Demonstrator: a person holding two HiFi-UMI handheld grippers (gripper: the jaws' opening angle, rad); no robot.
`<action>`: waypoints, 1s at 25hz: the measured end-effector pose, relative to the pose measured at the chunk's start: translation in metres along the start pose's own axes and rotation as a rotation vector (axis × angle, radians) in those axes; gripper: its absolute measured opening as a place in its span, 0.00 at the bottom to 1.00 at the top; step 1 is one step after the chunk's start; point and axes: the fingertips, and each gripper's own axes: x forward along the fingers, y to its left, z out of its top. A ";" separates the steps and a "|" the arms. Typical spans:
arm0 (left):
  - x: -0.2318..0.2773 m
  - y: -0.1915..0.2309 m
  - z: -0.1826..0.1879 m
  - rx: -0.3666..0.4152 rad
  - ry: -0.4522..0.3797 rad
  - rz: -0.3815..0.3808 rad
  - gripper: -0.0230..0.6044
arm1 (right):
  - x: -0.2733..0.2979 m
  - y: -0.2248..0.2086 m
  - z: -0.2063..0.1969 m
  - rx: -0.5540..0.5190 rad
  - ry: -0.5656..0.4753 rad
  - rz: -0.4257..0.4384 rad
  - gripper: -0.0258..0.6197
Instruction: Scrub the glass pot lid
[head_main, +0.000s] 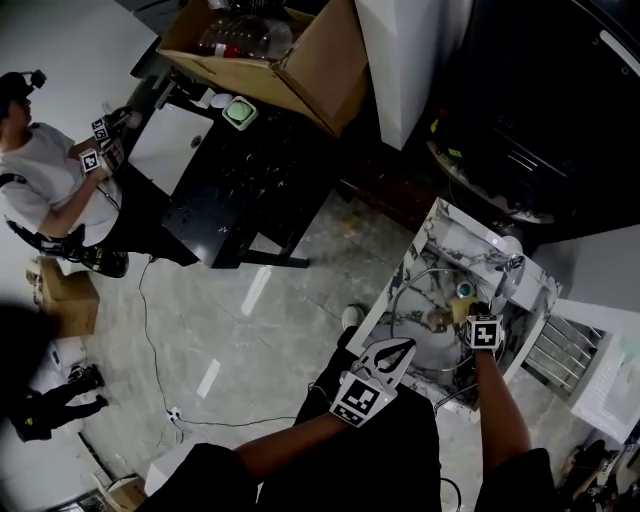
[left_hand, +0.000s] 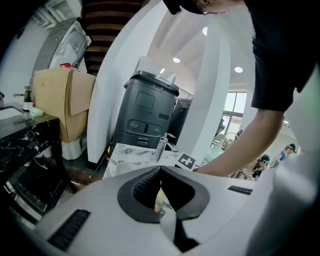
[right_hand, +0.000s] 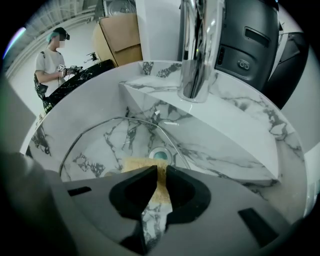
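with our right gripper (right_hand: 161, 170) we pinch a yellow sponge (right_hand: 138, 164) between closed jaws, by the glass pot lid (right_hand: 100, 142) lying in the marble sink (right_hand: 235, 120) basin. our left gripper (left_hand: 160, 169) jaws meet, holding nothing.

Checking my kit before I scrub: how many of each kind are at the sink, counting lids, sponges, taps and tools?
Glass lid: 1
Sponge: 1
Tap: 1
Tools: 2, the left tool shut on nothing, the right tool shut on the sponge
Total: 5
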 end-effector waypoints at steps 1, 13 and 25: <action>0.000 -0.002 0.000 -0.003 -0.002 -0.003 0.06 | -0.001 -0.002 -0.005 0.003 0.004 -0.002 0.14; -0.006 -0.017 -0.004 -0.011 -0.014 -0.011 0.06 | -0.024 0.004 -0.053 0.008 0.027 -0.006 0.14; -0.020 -0.013 -0.003 -0.008 -0.037 0.013 0.06 | -0.036 0.037 -0.086 0.004 0.055 0.029 0.14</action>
